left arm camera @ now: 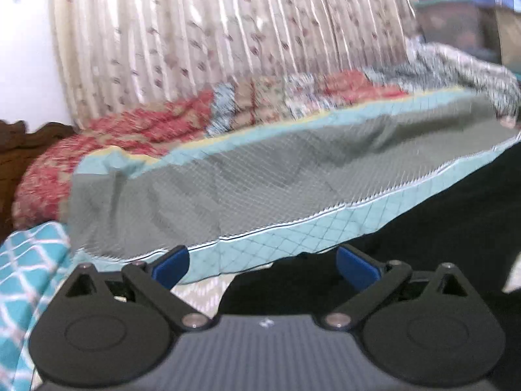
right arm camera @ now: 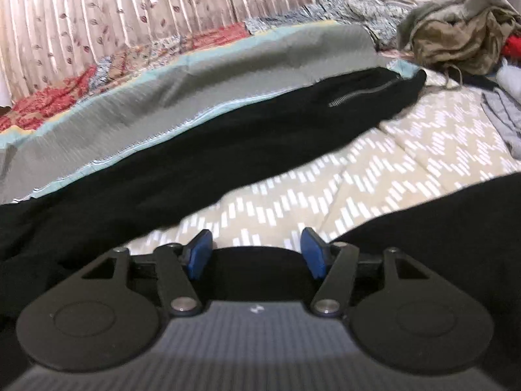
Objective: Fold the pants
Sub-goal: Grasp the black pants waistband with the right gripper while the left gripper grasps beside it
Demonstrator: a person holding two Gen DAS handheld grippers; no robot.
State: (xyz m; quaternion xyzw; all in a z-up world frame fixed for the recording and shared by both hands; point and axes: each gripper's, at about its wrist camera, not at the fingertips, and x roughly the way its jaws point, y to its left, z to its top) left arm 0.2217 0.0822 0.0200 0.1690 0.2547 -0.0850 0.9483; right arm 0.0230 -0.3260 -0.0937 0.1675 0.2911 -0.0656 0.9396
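Black pants (right arm camera: 228, 150) lie spread on the bed, one leg running from lower left to a zipped pocket at upper right, another part at the lower right (right arm camera: 456, 221). In the left wrist view the pants (left arm camera: 423, 228) fill the lower right. My left gripper (left arm camera: 262, 268) is open, its blue pads wide apart just above the black fabric edge. My right gripper (right arm camera: 257, 254) is open, with black fabric showing between and below its pads. Neither holds anything.
A grey and teal quilt (left arm camera: 260, 176) lies behind the pants, with a red patterned blanket (left arm camera: 136, 130) and a pleated curtain (left arm camera: 211, 32) beyond. The beige patterned bedsheet (right arm camera: 407, 163) lies under the pants. A heap of clothes (right arm camera: 456, 32) sits at the far right.
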